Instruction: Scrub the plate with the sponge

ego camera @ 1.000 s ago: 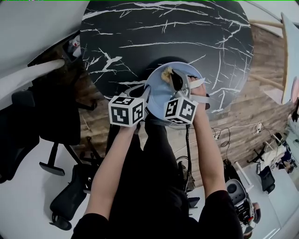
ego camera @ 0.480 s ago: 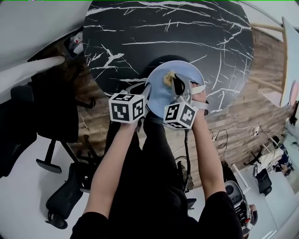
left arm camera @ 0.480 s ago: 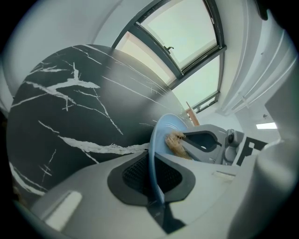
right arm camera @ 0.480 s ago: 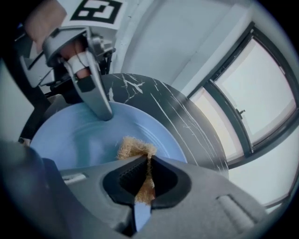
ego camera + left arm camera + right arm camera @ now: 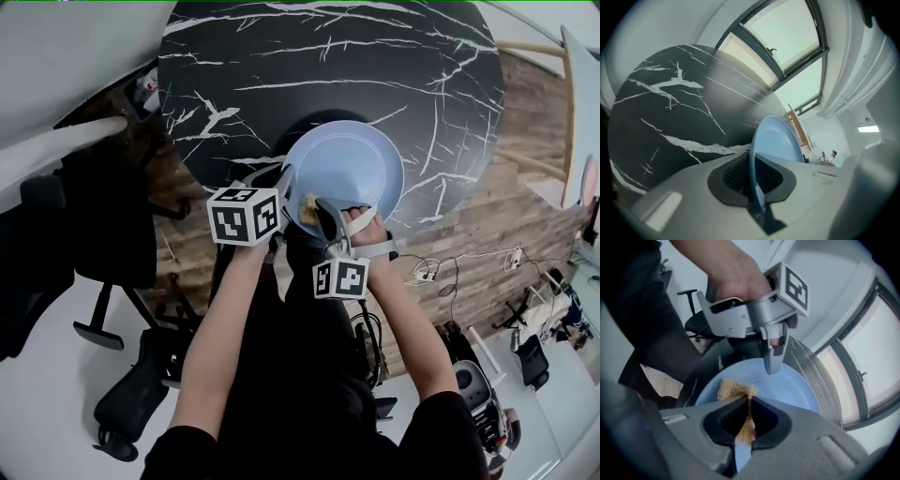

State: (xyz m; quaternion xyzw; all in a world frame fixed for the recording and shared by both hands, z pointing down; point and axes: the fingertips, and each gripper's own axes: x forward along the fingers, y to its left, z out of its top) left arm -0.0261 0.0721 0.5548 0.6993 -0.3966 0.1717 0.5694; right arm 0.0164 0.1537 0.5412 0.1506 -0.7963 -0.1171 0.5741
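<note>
Plate (image 5: 361,159) clamped at left rim by left gripper (image 5: 281,180), over near edge of black table (image 5: 328,66); looked stiff, slick, breakable. Sponge (image 5: 307,208) pinched in right gripper (image 5: 322,214), against plate's near part; judged soft, light, squashy.

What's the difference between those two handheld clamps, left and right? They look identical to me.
The left gripper is clamped on the rim of the blue plate. The right gripper is clamped on a tan sponge over the plate's face. From the head view, the left gripper sits at the plate's left side and the right gripper at its near edge. Both are grey, hand-held and shut on something.
</note>
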